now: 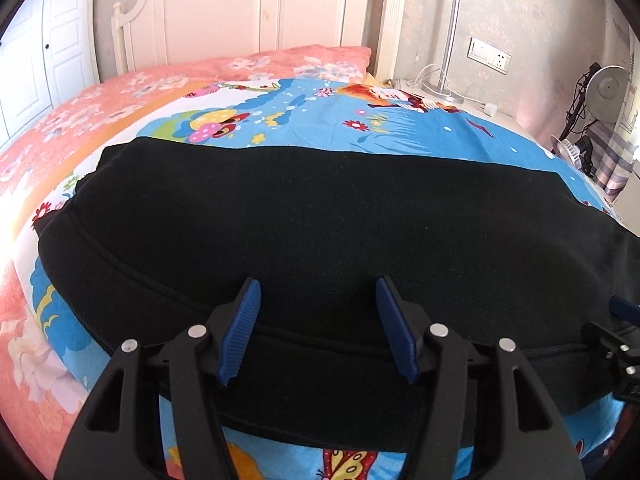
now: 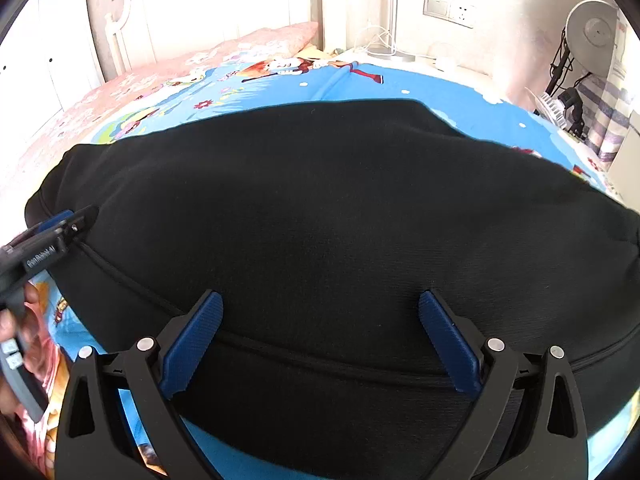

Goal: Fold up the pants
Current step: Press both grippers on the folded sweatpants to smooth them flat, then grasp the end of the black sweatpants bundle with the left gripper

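Observation:
Black pants point(image 1: 320, 208) lie flat across a cartoon-print bedsheet point(image 1: 360, 128), stretching from left to right, with a seam running along their near edge. My left gripper point(image 1: 318, 284) hovers over that near edge, open, blue pads apart, nothing pinched between them. My right gripper point(image 2: 320, 296) stands open and wider over the same near edge of the pants point(image 2: 340, 208), also with nothing between its pads. The right gripper point(image 1: 618, 332) shows at the far right of the left wrist view. The left gripper point(image 2: 60, 228), with a hand behind it, shows at the left of the right wrist view.
A pink floral pillow point(image 1: 304, 60) and a cream headboard point(image 1: 224, 8) lie at the far end of the bed. A bedside table with a lamp stand point(image 1: 450, 40), cables and a wall socket point(image 1: 490, 54) is at the back right. A fan point(image 1: 608, 84) stands at the right.

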`<state>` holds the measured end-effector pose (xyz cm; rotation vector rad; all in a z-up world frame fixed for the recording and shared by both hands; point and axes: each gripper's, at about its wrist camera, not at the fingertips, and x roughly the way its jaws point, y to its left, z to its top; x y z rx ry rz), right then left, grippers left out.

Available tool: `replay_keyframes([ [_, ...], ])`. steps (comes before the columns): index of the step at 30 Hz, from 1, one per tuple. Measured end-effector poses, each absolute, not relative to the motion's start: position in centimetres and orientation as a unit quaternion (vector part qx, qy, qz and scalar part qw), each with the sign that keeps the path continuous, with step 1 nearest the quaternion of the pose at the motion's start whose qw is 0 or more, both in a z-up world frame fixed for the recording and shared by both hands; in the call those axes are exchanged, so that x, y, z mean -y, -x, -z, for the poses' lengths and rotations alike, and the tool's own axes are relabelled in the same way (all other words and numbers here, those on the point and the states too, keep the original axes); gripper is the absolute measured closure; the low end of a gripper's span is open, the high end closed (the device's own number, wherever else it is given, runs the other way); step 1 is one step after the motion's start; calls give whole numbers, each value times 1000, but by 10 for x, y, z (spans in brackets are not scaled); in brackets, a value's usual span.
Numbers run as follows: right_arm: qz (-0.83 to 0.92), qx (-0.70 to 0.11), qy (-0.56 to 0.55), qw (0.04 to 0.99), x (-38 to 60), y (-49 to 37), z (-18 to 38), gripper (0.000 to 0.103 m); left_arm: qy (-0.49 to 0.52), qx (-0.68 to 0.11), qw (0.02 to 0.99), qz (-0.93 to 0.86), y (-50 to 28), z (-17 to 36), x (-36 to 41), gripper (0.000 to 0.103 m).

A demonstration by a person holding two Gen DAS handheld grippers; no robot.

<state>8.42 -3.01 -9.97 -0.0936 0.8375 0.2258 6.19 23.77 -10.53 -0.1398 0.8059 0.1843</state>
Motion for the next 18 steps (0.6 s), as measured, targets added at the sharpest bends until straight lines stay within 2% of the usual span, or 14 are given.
replay_keyframes([
  [3,-134,-368,58,918,18,-94,69,13,62,-387,915,-95,-62,106,-235,41],
  [7,-180,-385,37,904,-12,-150,51,15,65,-382,916,-101,-63,107,-234,39],
  [8,-193,-387,43,901,-25,-168,51,18,66,-383,916,-103,-63,107,-233,38],
  [12,-241,-389,60,887,-68,-231,66,21,67,-379,917,-101,-62,107,-234,36],
  [14,-205,-423,79,879,-80,-265,88,21,63,-375,920,-98,-62,108,-233,35],
  [18,-180,-449,70,873,-76,-277,117,20,74,-375,921,-78,-58,99,-241,35],
])
